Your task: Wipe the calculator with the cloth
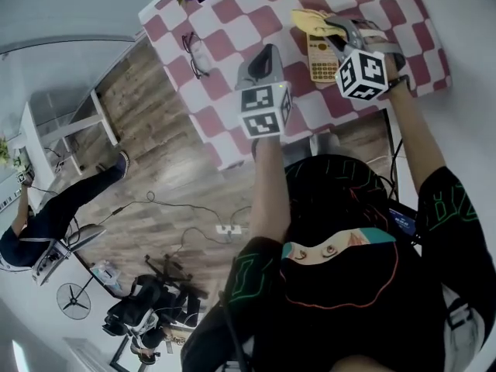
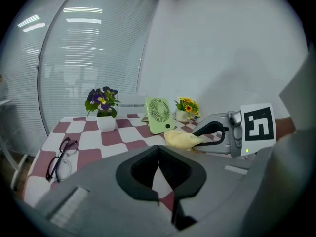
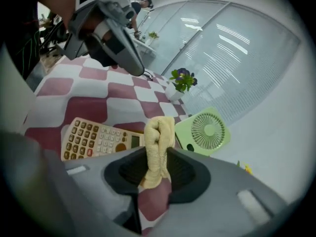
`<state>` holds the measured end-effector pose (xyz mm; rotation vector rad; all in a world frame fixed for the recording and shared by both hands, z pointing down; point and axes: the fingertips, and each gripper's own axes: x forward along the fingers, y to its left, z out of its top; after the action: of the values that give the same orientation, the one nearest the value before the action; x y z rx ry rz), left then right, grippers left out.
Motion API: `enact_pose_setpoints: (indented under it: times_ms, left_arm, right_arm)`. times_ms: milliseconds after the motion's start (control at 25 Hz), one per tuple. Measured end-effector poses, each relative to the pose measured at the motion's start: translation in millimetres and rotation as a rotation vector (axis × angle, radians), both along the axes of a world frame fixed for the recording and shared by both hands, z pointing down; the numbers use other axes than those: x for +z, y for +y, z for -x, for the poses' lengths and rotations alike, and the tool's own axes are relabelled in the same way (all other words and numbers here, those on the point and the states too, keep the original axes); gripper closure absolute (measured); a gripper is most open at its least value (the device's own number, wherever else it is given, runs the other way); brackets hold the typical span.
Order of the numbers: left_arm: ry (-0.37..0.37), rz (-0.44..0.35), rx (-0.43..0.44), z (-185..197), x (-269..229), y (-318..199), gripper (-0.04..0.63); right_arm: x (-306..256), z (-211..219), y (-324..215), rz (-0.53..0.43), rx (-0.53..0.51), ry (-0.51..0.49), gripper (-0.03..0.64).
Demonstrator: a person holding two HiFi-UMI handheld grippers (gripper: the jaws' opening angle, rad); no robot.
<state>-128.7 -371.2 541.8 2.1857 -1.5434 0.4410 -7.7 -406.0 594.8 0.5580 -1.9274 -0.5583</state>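
- R claw (image 3: pixel 158 154) is clamped on the cloth (image 3: pixel 159 135) (yellow, bunched upright between the jaws).
- Calculator (image 3: pixel 96 139) lies flat, keys up, on the checked desk (image 3: pixel 98 90); the cloth is at its screen end.
- L claw (image 2: pixel 158 149) has jaws together w/ nothing in them, over the desk's near edge, beside the R claw.
- Green fan (image 3: pixel 206 131) stands just behind the cloth.
- Glasses (image 2: pixel 60 156) and 1 plant (image 2: pixel 102 107) are well apart, to the L.
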Motion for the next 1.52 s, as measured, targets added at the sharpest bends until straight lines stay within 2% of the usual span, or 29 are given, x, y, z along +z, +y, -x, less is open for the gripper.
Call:
enact_pose_setpoints:
  times_ms: [280,520,800,1120,1320,1520]
  left_arm:
    - [0.012,0.007,-0.008,-3,9,11,0.586]
    - [0.020,-0.008,-0.026,-4,3,23,0.586]
    - [0.037,-0.029,-0.066,0,-4,38,0.586]
    - [0.064,-0.037,-0.104,1,-7,59,0.586]
    - [0.078,-0.050,-0.123,-5,-13,71,0.586]
    - [0.076,-0.080,-0.120,-10,-22,72,0.586]
  right_arm:
    - [14,6,22,0.006,-0.130,0.129,0.503]
    - [18,6,45,0.067,-0.185,0.182,0.505]
    - [18,5,65,0.052,-0.249,0.253,0.506]
    - [17,3,100,0.067,-0.275,0.281,0.506]
    - [13,2,124,0.096,-0.275,0.260,0.506]
    - [15,3,141,0.171,-0.229,0.209,0.506]
